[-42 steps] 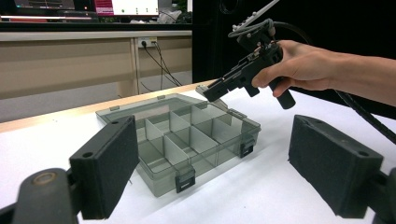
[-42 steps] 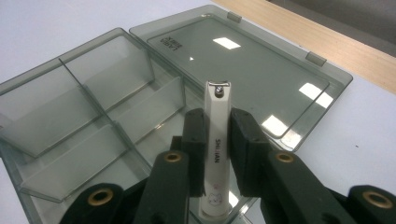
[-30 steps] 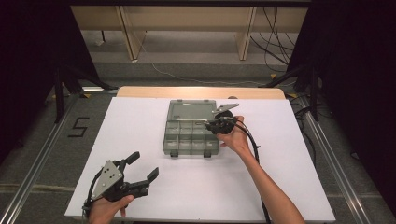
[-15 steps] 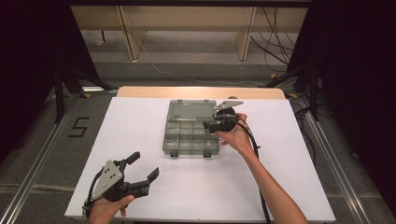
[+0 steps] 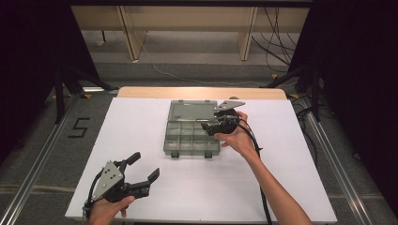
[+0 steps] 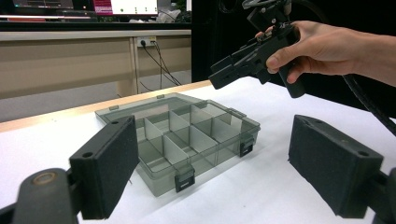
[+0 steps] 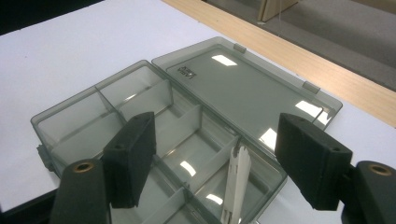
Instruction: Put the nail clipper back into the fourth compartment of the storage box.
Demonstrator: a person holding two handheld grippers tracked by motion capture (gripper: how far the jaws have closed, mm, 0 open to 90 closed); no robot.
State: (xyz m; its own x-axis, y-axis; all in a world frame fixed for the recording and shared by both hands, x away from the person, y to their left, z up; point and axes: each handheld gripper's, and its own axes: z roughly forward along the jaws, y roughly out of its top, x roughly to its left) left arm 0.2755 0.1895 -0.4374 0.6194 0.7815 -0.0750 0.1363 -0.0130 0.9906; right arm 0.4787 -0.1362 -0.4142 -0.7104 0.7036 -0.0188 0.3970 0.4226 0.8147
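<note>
Box: the grey see-through box (image 5: 191, 133) sits near the middle of the table (image 5: 291, 187), a bit toward the far edge, with its lid (image 7: 247, 88) folded flat behind it

Cups in the box: thin walls split it into many little cups, and most look empty

White thing: a small white plastic piece (image 7: 236, 184) lies in a cup at the right end of the box, right under the right gripper, and I cannot tell what it is

Right gripper: the right gripper (image 5: 211, 129) hangs just above the right end of the box, its jaws wide apart with nothing between them

Left gripper: the left gripper (image 5: 143, 171) waits near the front left corner of the table, well away from the box, jaws spread wide and holding nothing

Step now: I think the hand is about to reach in for the white piece

How to do it well: go straight down so both pads fit inside that one cup and do not bump the thin walls

Squeeze: close slowly on the flat sides of the piece, since it is thin and could slip or tip

Lift: pull straight up until it is clear of the walls

Watch out: the box is light and may slide, so the left gripper could come over and hold the front edge of the box
</note>
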